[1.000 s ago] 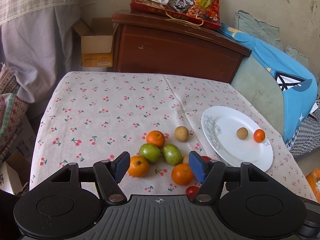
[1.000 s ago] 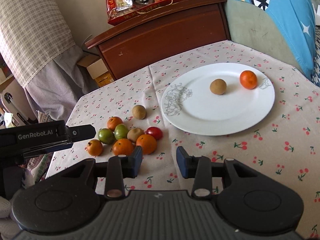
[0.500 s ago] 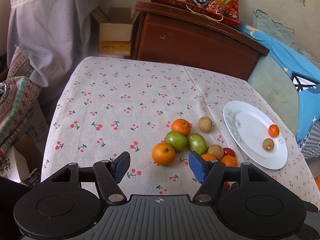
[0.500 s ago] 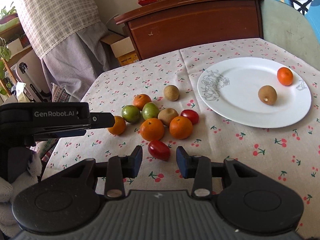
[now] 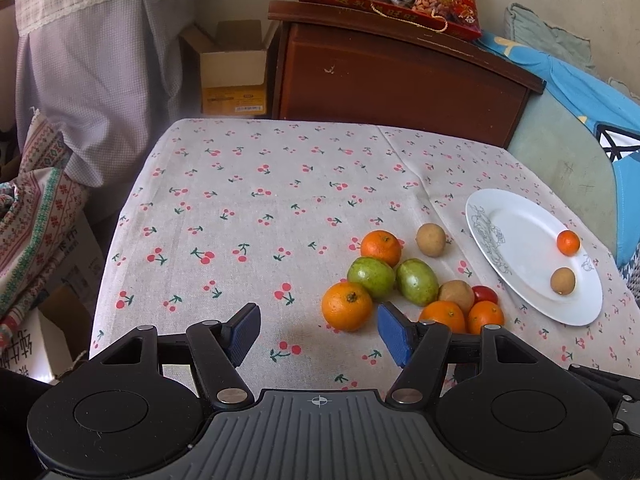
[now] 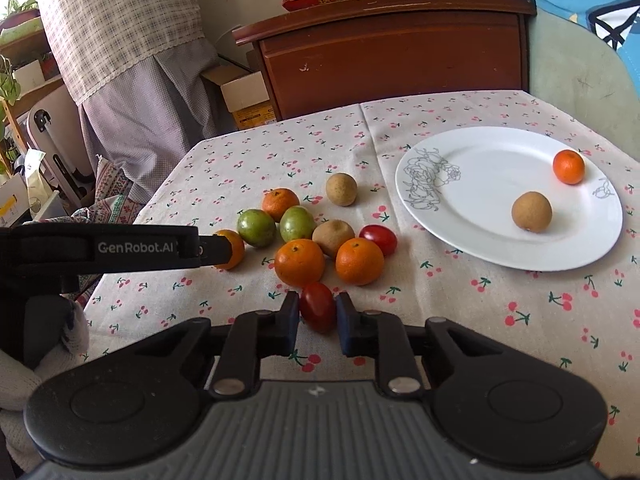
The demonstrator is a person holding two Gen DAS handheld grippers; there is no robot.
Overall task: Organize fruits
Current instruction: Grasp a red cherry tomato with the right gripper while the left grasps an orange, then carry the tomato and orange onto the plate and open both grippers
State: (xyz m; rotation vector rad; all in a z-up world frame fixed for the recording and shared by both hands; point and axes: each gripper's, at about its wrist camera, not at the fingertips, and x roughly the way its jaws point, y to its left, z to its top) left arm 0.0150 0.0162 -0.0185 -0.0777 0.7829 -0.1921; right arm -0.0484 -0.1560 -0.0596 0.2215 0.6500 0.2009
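Right gripper [image 6: 317,316] angles down at the table, jaws pinching a small red tomato [image 6: 318,306] at the near edge of the fruit cluster. Left gripper [image 5: 319,330] also tilts down, jaws spread over bare cherry-print tablecloth [image 5: 248,216], an orange [image 5: 347,306] just ahead. Cloth left of the cluster lies open. White plate [image 6: 492,178] sits right, holding a mandarin [image 6: 568,166] and a brown fruit [image 6: 532,212]. Only the right view shows the pinched tomato.
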